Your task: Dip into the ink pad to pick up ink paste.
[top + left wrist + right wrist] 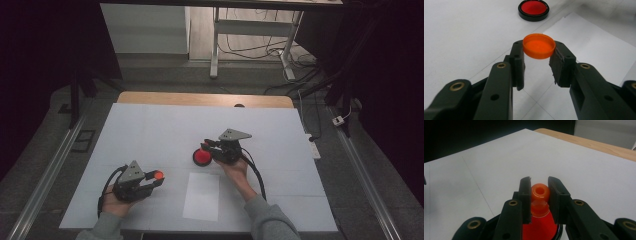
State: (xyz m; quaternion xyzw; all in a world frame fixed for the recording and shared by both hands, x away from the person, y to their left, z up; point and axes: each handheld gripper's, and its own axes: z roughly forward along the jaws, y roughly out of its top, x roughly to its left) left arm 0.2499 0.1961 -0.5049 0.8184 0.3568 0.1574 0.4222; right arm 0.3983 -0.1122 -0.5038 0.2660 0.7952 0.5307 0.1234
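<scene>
Orange cap (539, 46) pinched in left tool (537, 58), near paper sheet's (201, 196) left edge; red bottle's (539, 202) neck clamped by right tool (539, 192) beyond the sheet's far edge, bare tabletop (150, 130) around.

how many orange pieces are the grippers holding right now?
2. An orange cap sits between the left gripper's pads; an orange nozzle is clamped in the right gripper, above the red disc.
</scene>
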